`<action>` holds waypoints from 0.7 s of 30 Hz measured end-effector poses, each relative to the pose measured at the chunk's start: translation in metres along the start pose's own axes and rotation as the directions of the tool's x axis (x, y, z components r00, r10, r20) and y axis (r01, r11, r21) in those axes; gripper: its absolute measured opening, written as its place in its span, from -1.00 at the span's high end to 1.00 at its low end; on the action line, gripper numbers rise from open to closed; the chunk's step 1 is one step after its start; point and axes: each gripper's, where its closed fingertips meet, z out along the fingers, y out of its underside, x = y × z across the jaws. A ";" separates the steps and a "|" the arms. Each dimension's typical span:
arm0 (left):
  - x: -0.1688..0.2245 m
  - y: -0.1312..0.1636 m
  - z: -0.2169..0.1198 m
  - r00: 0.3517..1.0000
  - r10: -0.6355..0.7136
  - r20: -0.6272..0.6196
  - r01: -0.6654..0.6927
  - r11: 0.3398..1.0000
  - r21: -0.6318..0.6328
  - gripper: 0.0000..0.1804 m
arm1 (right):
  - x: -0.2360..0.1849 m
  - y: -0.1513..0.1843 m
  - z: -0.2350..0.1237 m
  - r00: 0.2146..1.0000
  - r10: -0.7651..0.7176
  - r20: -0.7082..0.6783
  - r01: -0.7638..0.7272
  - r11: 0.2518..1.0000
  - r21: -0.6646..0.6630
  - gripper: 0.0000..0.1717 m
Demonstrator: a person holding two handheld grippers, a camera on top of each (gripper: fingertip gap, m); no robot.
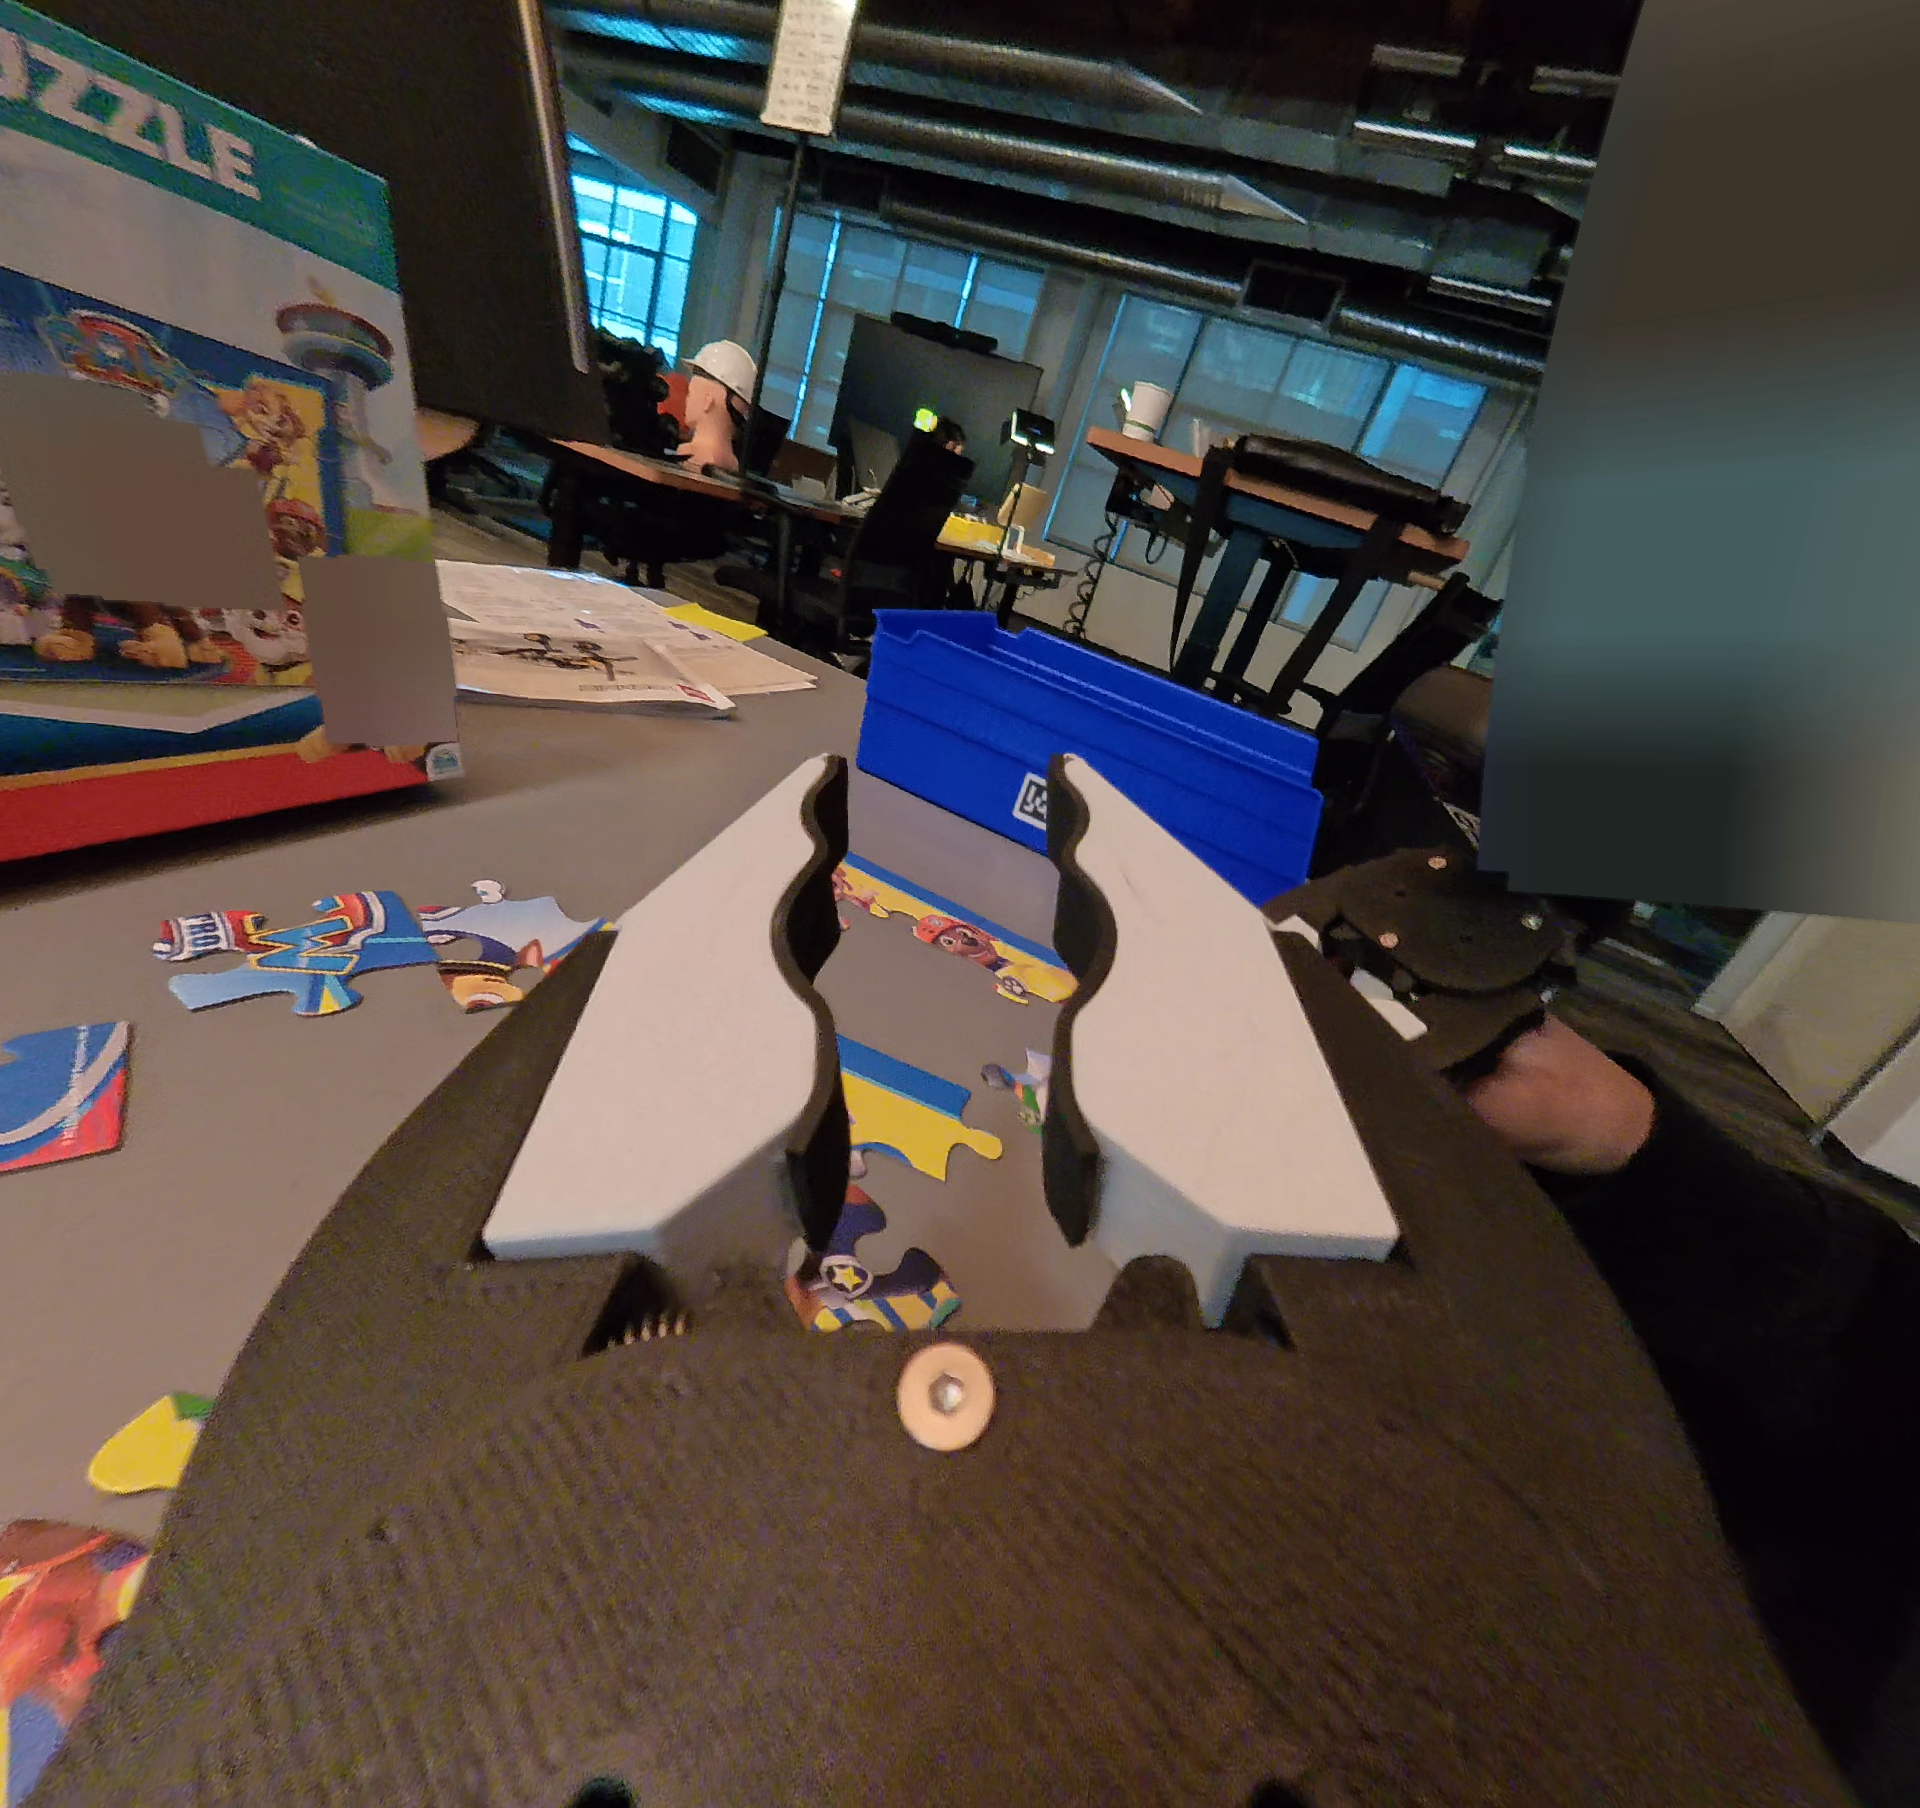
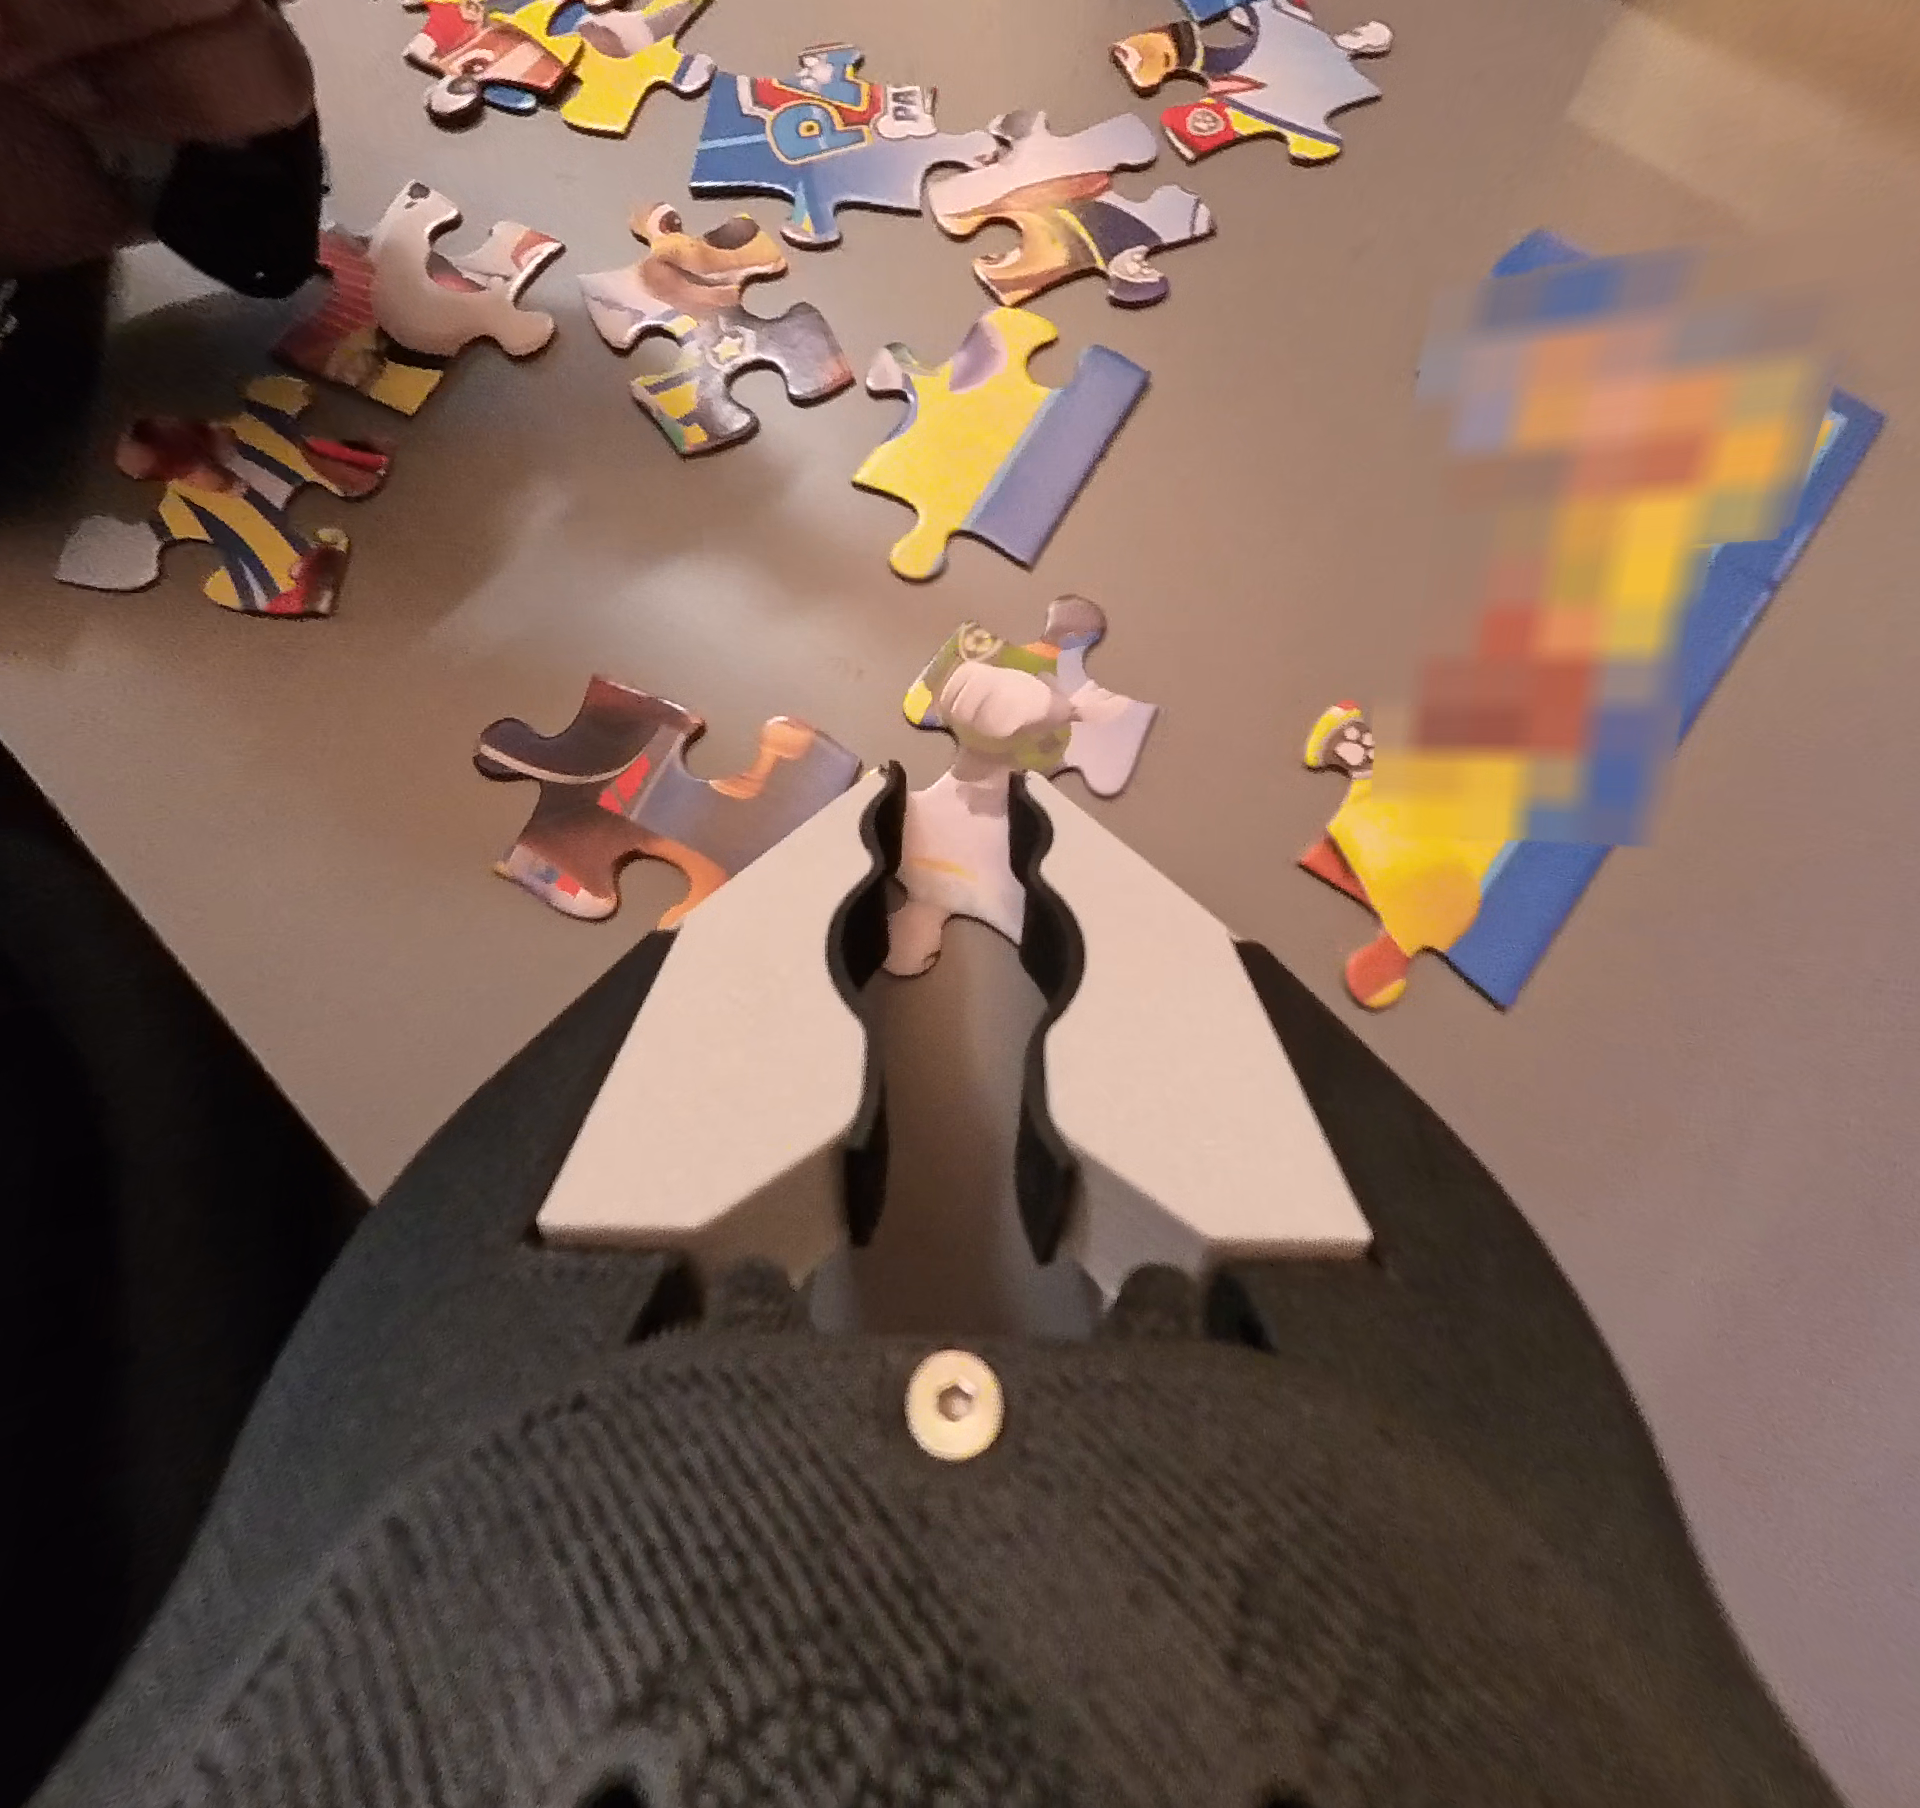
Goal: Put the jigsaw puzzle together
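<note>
Grey table (image 1: pixel 312 1187) | loose puzzle pieces (image 2: pixel 758 345) | windowed office behind

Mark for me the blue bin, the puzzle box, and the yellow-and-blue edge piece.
blue bin (image 1: pixel 1081 719), left wrist view, its side wall.
puzzle box (image 1: pixel 187 324), left wrist view, its front face.
yellow-and-blue edge piece (image 2: pixel 997 439), right wrist view, its middle.

Grey table (image 2: pixel 1351 1187) carries puzzle pieces (image 2: pixel 997 439), box (image 1: pixel 197 470), blue bin (image 1: pixel 1091 719).
</note>
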 end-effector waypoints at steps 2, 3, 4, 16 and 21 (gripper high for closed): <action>-0.005 -0.005 -0.003 1.000 -0.005 0.025 0.004 1.000 0.027 0.60 | -0.006 -0.002 0.002 1.000 -0.009 0.011 0.009 1.000 0.000 0.78; -0.008 -0.007 -0.004 0.999 -0.012 0.045 0.010 0.999 0.042 0.60 | -0.008 -0.003 0.004 1.000 -0.014 0.015 0.014 1.000 0.000 0.78; -0.012 -0.010 -0.006 0.998 -0.019 0.067 0.015 0.998 0.056 0.60 | -0.011 -0.004 0.005 1.000 -0.018 0.019 0.018 1.000 0.001 0.79; -0.037 -0.029 -0.022 0.983 -0.045 0.177 0.019 0.989 0.146 0.60 | -0.040 -0.017 0.013 0.995 -0.075 0.067 0.074 0.997 0.026 0.67; -0.044 -0.053 -0.047 0.976 -0.068 0.205 0.042 0.991 0.127 0.58 | -0.027 -0.047 -0.008 0.995 0.034 0.094 -0.056 0.969 0.239 0.65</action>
